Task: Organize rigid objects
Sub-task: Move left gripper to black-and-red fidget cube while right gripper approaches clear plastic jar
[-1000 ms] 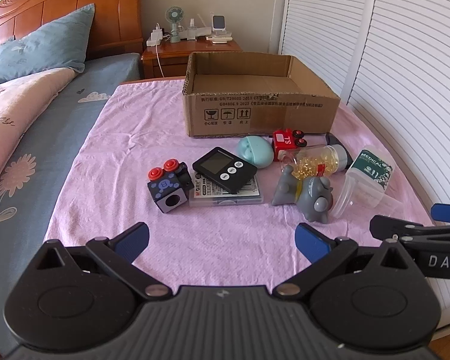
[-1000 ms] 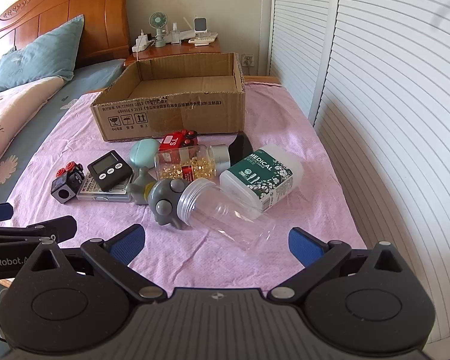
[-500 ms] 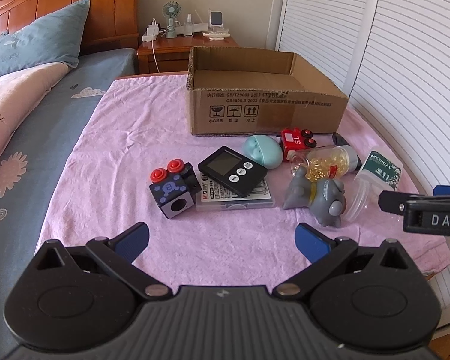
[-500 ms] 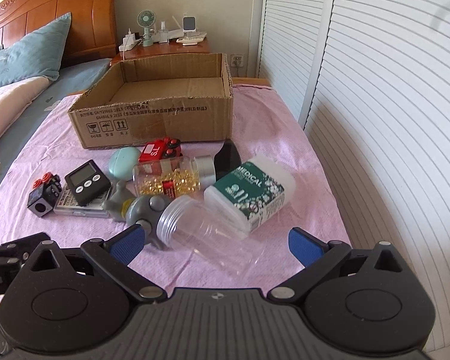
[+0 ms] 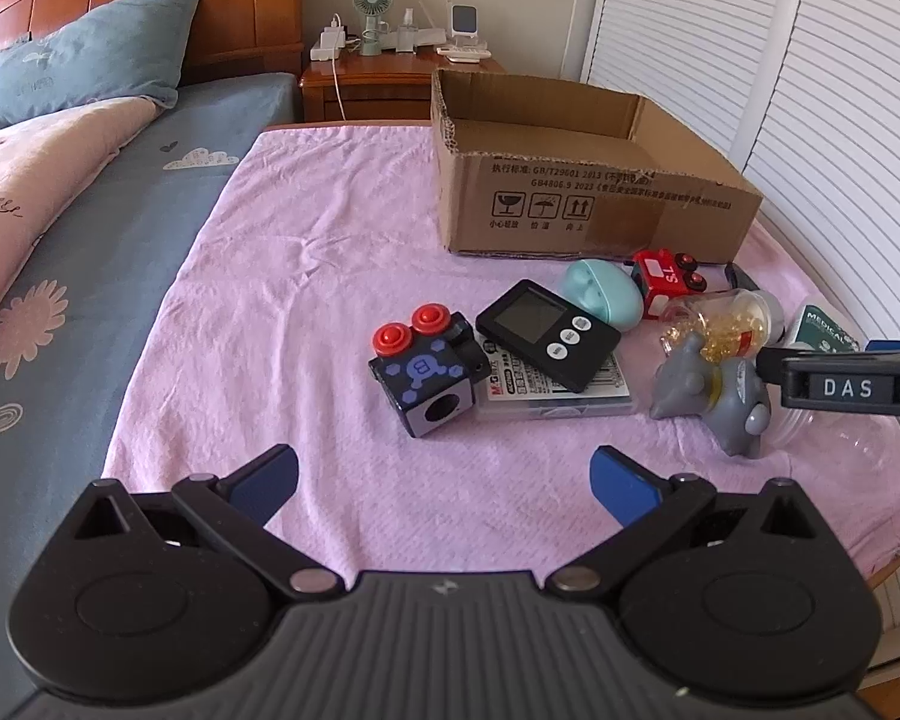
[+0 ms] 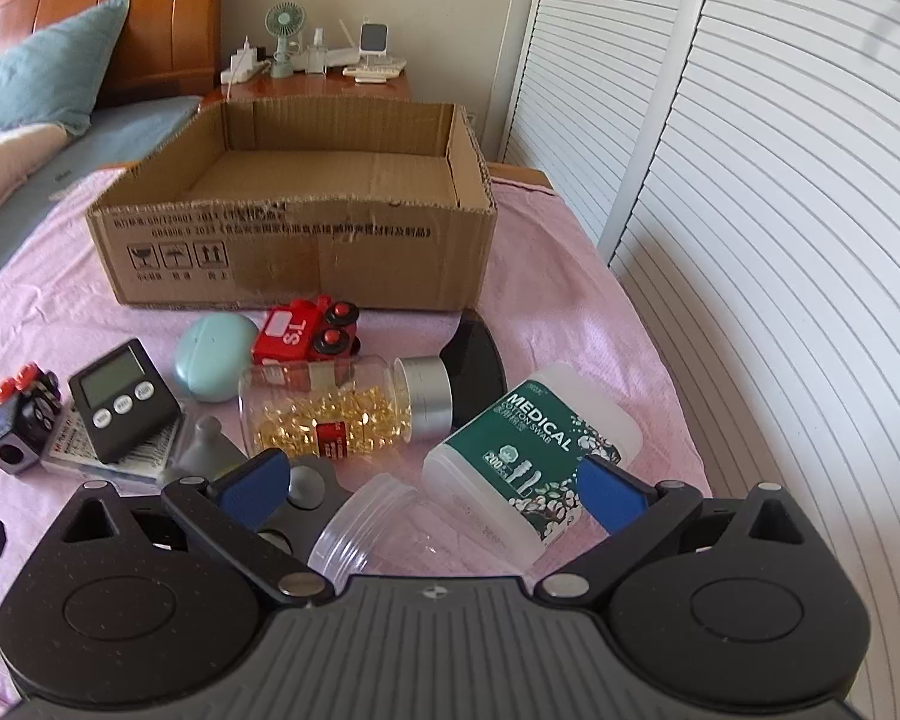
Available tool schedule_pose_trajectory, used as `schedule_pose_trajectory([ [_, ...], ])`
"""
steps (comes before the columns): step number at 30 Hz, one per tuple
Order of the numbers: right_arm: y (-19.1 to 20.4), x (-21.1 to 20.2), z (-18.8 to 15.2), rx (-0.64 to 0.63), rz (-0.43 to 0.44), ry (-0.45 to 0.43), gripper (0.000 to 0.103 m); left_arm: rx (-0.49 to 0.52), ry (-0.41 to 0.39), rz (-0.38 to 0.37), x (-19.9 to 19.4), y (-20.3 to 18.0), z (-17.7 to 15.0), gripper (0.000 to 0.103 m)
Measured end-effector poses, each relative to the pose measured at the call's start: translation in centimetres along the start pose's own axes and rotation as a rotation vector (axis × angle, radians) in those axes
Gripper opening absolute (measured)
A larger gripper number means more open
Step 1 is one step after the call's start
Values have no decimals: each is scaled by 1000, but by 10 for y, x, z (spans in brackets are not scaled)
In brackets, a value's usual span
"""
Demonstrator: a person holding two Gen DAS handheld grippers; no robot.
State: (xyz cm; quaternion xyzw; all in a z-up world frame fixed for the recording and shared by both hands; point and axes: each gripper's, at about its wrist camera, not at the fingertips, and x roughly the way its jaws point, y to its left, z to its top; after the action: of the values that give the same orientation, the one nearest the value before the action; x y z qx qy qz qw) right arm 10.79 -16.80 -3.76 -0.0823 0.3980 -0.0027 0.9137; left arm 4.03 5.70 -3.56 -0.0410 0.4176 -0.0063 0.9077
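On the pink cloth [image 5: 306, 312] lies a cluster of small items: a black cube toy [image 5: 429, 378], a black timer [image 5: 546, 333], a teal case [image 5: 600, 294], a red toy car [image 5: 660, 279] and a grey figure [image 5: 720, 396]. Behind them stands an open cardboard box [image 6: 294, 252], empty inside. My left gripper [image 5: 444, 480] is open, just short of the cube toy. My right gripper [image 6: 432, 483] is open low over a clear jar [image 6: 372, 522] on its side, with the green cotton swab tub [image 6: 528, 444] by its right finger. A capsule bottle [image 6: 324, 402] lies just beyond.
A flat black object [image 6: 474, 354] lies behind the capsule bottle, and a clear stationery case [image 5: 558, 399] sits under the timer. White louvred doors [image 6: 750, 240] close off the right. The bed with pillows [image 5: 90, 66] lies to the left, and a nightstand [image 5: 390, 78] stands beyond the box.
Both grippers have moved forward toward the cluster. The right one came in low over the clear jar and cotton swab tub. Nothing was gripped or shifted.
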Motion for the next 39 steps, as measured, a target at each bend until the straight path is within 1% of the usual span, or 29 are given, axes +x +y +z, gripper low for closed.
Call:
schedule_pose_trajectory([
  [5,-7,-6,-11,-9,-25,24,103,15,12,-10,2,-2,-2,102],
  [11,-21,-17,-31,6,-29,55,103,32,15,-20,2,-6,-2,102],
  [16,-36,-27,-47,33,-8,57,103,47,26,-19,7,-9,-1,102],
  [19,-44,-24,-54,49,26,73,103,47,24,-19,12,-9,0,102],
  [24,-48,-8,-61,56,68,118,103,14,20,-7,25,-3,-1,102],
  [27,-47,0,-64,44,97,148,103,-6,4,9,30,3,0,102],
  [30,-47,1,-64,37,116,138,103,-45,-9,19,33,10,7,102],
  [34,-46,1,-64,17,130,124,103,-115,-40,9,42,17,21,102],
  [36,-47,1,-65,12,136,116,103,-135,-53,25,51,18,26,102],
  [39,-48,0,-66,7,141,109,103,-142,-28,73,64,22,29,102],
])
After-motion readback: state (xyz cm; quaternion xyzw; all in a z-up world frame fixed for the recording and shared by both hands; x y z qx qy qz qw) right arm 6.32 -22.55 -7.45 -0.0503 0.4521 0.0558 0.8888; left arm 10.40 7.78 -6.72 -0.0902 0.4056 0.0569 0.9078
